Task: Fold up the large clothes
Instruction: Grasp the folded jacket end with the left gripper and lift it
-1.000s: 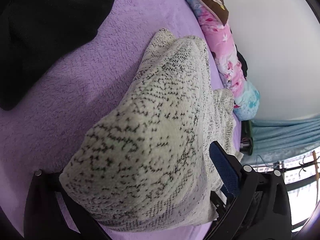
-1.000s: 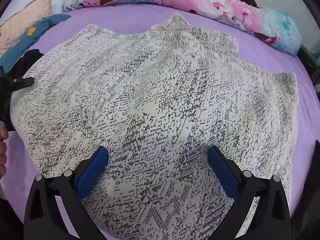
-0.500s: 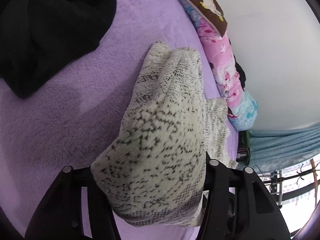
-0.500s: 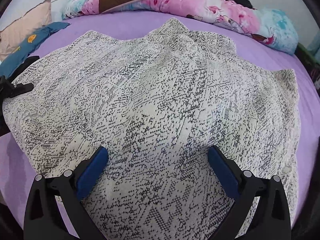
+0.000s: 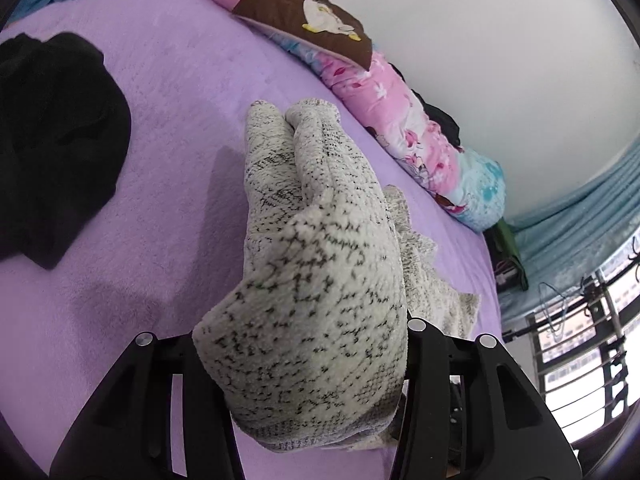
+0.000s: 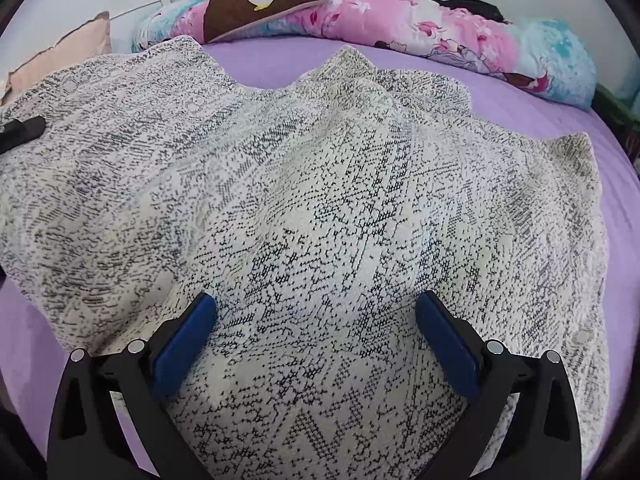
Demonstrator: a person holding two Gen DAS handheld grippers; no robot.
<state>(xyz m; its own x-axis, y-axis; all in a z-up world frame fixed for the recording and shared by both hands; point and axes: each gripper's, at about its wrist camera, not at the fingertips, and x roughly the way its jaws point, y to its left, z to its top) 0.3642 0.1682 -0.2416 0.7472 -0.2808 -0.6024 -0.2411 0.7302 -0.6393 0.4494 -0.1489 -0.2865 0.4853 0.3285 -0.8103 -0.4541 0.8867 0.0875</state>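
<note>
A: Where was the knit garment (image 6: 320, 208)?

B: It lay spread over most of the purple bed (image 6: 280, 56), cream with black flecks, rumpled into ridges; its left side was raised off the sheet, and the rest lay more or less flat.

A: And the grippers?

B: The left gripper (image 5: 300, 360) had a thick bunch of the garment's edge between its fingers, jaws narrow and closing on the cloth, which bulged out above them; the right gripper (image 6: 316, 344) stood wide over the near part of the garment, its blue pads (image 6: 184, 344) apart and clamping nothing, though whether they touched the knit I could not tell.

A: How far along was the folding?

B: Barely begun, I judged; one edge was gathered and lifted, no clean fold showed, and every fold was left to make.

A: Anything else around?

B: A black garment (image 5: 52, 140) lay on the sheet beside it; a pink floral quilt (image 6: 460, 36) and a brown pillow (image 6: 264, 4) lined the far edge, against the wall.
</note>
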